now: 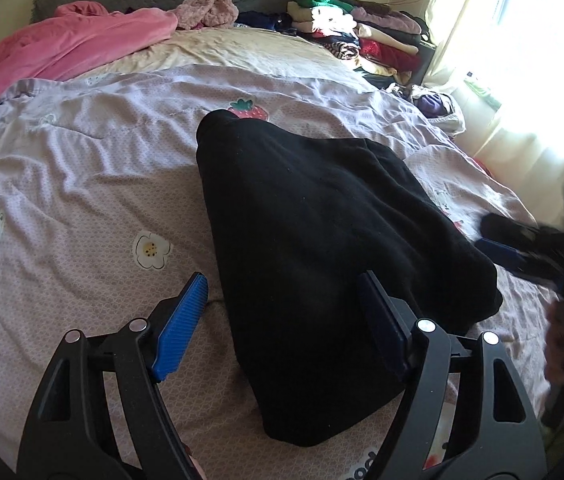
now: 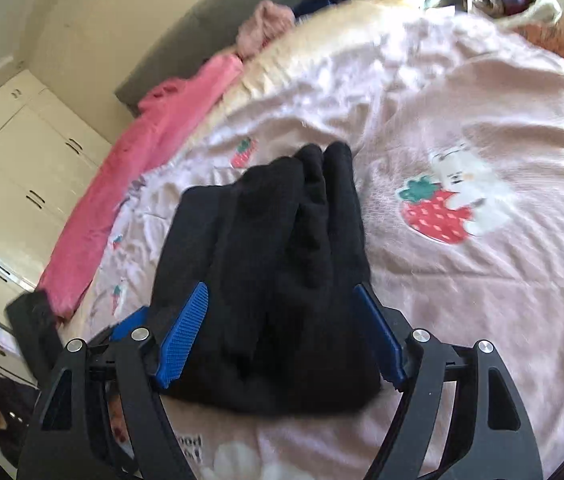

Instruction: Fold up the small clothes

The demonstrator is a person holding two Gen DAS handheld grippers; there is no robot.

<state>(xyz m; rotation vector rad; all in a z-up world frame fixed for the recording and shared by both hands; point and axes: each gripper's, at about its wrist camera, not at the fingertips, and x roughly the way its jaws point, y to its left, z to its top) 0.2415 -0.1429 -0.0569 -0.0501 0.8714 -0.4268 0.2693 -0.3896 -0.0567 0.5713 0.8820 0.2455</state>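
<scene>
Black garment half-folded on the strawberry bedspread, both grippers spread above it.

One soft black knit garment [image 1: 334, 240] lies bunched in the middle of the left wrist frame on the pale pink strawberry-print bedspread [image 1: 81, 184]; in the right wrist frame it fills the lower centre as thick stacked folds [image 2: 277, 280]. The left gripper [image 1: 284, 322] has its jaws wide apart with nothing clamped, one blue pad over the bedspread and the other over the cloth. The right gripper [image 2: 282, 332] is equally wide, straddling the garment's near edge without pinching it. The fabric looks light, limp and thick, likely to sag and slip, so take it at two near corners or through a whole folded edge. Also visible: one rumpled pink blanket [image 1: 61, 40] at upper left, and one pile of folded clothes [image 1: 362, 28] at upper right, too many to count.
</scene>
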